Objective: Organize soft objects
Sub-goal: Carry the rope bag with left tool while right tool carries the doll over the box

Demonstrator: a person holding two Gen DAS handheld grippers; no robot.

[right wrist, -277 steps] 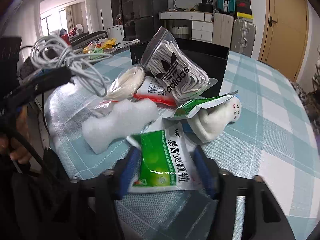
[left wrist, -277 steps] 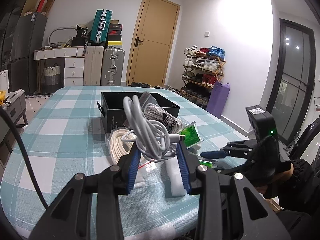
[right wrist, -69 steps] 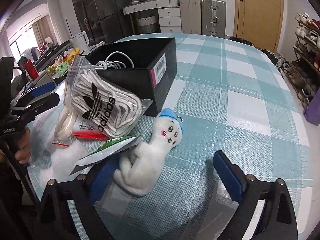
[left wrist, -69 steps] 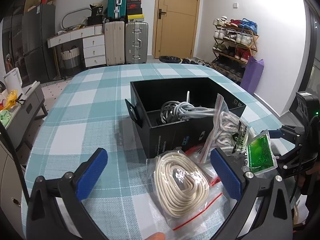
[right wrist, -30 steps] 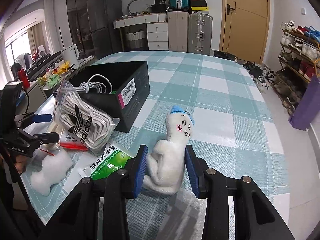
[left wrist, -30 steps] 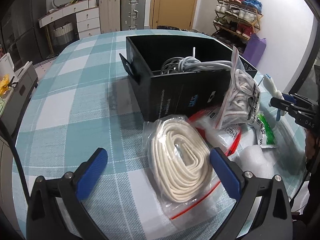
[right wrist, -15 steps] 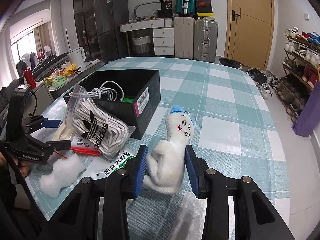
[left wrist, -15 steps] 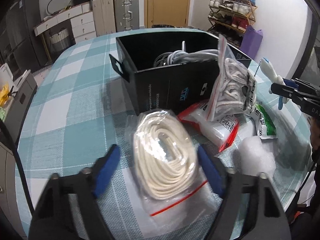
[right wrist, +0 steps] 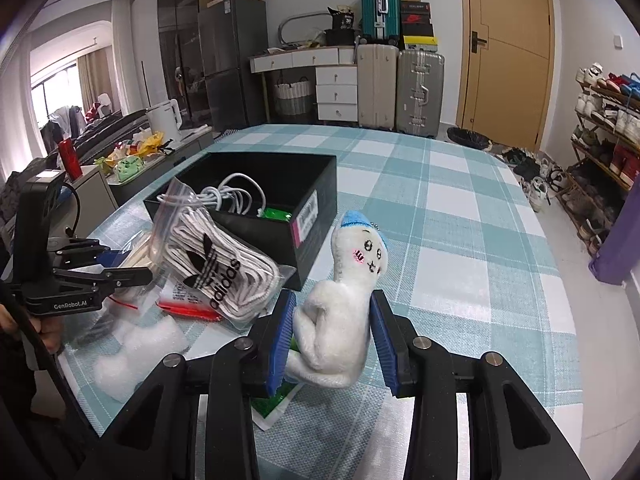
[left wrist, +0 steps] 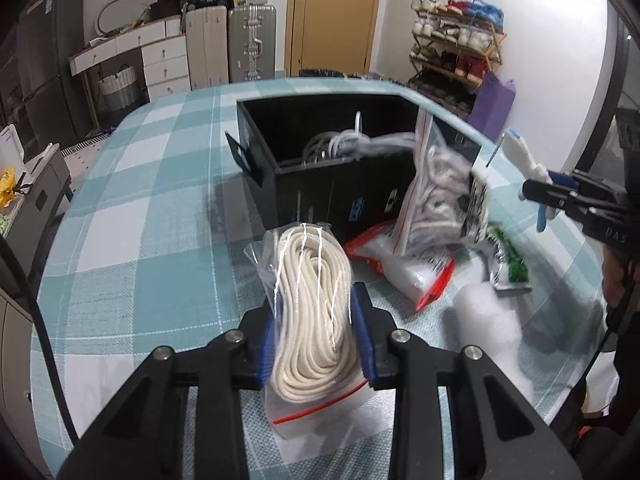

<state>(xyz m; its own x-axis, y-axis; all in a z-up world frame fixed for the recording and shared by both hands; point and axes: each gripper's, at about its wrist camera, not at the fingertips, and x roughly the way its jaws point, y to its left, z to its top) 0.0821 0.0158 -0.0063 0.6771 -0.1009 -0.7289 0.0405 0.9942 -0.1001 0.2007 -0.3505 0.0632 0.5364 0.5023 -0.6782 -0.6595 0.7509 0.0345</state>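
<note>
Two grips: left gripper [left wrist: 318,332] clenched on rope bag [left wrist: 312,316]; right gripper [right wrist: 332,340] on plush toy [right wrist: 340,312].
Handling: both judged light, squashy; bag film slippery, best gripped mid-coil.

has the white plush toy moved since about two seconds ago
Yes. The white plush toy lay on the table beside the black box; now it is upright, clamped in the right hand-held gripper.
</note>
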